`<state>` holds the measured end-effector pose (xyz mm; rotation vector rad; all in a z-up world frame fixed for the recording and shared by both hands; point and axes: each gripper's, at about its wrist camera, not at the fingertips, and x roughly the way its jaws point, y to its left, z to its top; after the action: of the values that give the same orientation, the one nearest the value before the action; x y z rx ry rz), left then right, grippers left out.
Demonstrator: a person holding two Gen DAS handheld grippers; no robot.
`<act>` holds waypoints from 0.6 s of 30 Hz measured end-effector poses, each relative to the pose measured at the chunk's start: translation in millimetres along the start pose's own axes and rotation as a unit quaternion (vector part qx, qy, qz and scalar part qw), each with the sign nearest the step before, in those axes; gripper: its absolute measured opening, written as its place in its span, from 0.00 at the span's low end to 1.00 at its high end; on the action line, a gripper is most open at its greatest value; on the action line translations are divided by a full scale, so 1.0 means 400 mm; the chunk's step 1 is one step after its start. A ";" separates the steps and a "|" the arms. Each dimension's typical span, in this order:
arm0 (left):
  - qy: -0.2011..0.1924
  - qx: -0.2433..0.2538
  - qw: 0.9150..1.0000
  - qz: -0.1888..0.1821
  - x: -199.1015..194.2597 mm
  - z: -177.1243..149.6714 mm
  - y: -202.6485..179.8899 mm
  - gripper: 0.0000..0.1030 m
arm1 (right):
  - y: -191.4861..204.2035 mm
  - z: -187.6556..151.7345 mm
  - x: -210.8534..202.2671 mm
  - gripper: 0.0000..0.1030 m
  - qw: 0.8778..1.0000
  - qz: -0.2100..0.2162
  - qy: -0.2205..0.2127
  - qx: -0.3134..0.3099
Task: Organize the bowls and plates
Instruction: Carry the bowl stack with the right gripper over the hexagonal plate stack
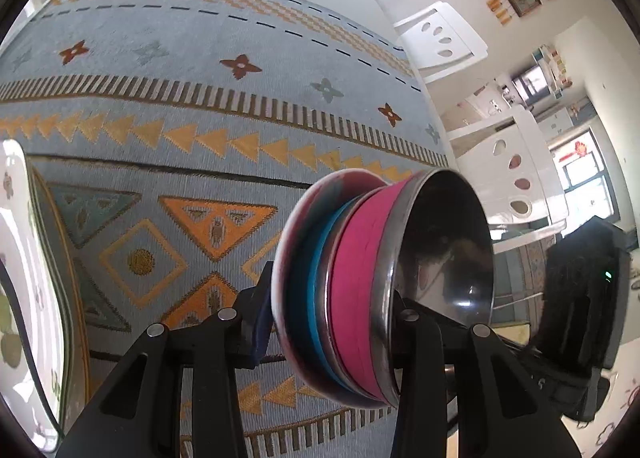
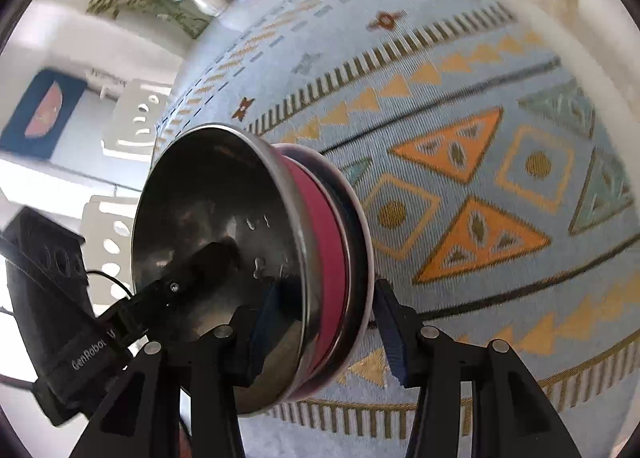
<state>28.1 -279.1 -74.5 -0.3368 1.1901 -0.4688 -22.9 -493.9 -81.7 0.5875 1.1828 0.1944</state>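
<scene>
Our left gripper [image 1: 328,322] clamps one edge of a nested stack of bowls [image 1: 360,290]; our right gripper [image 2: 320,318] clamps the opposite edge, its right pad looking barely in contact. The stack, steel bowl [image 2: 216,242] uppermost, is near the edge of a patterned tablecloth [image 1: 160,117]. A white plate [image 1: 16,242] lies left of the stack. Uneven squeezing or lifting could, we judge, make the bowls slide apart and drop.

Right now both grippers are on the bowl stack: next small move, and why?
Probably lower the stack of bowls squarely onto the patterned cloth, both hands together. The left gripper and right gripper each straddle its rim from opposite sides, and it shows tipped in both views, metal bowl innermost. Moving one hand alone could twist it.
</scene>
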 end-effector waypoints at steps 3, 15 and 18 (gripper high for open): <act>-0.008 -0.021 1.000 -0.011 -0.011 -0.007 0.013 0.35 | 0.027 0.011 -0.007 0.44 0.999 -0.015 -0.005 -0.038; -0.044 -0.033 0.998 -0.003 -0.085 0.011 -0.011 0.35 | 0.085 0.064 -0.040 0.44 0.997 -0.004 -0.009 -0.075; -0.055 -0.034 0.998 0.002 -0.112 0.022 -0.022 0.35 | 0.106 0.075 -0.055 0.43 0.996 0.001 -0.010 -0.086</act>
<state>21.5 -263.3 -31.2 -0.4139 1.1008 -0.4024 2.6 -478.1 -34.2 0.4381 1.1333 0.2879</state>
